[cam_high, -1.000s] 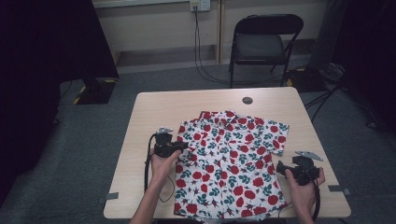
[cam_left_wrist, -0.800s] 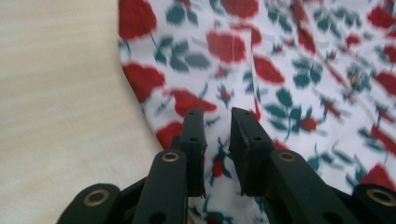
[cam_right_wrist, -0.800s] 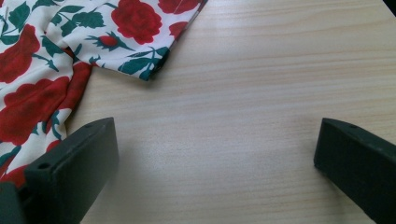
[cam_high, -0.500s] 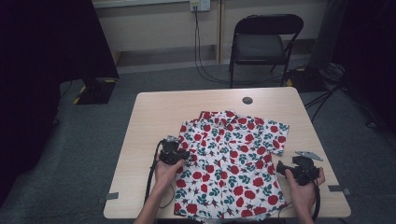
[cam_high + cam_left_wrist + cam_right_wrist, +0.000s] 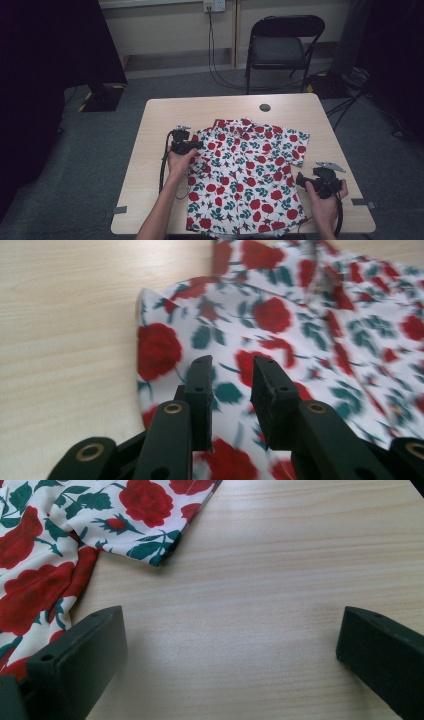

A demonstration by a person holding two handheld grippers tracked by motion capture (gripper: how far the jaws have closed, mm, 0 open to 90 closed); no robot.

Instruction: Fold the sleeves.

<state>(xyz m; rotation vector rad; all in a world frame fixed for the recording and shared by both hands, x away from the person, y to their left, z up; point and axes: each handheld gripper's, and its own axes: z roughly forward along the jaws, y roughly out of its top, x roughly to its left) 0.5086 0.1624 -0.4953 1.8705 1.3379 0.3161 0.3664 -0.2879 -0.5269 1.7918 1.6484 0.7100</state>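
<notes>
One table (image 5: 150,165) of pale wood carries everything here, and each place below is told from the shirt (image 5: 245,175) spread flat on it. That shirt, white with red roses and green leaves, lies on the table's middle and near part, its collar toward the far edge and its hem at the near edge.

Beyond the shirt's collar, off the table on the grey floor, stands a black folding chair (image 5: 280,47). Between chair and collar, on the far strip of the table, sits a small dark round disc (image 5: 265,107).

At the shirt's left shoulder is the left gripper (image 5: 192,146), held in the person's left hand (image 5: 177,162). Seen from the left gripper view, its fingers (image 5: 200,385) stand close together with a narrow gap, low over the sleeve cloth; nothing is pinched between them, and whether they touch the cloth I cannot tell.

Just off the shirt's right side, near the hem, the right gripper (image 5: 300,179) rests in the right hand (image 5: 325,200). Its fingers (image 5: 80,650) are spread wide over bare wood, with the shirt's edge at one of them.
</notes>
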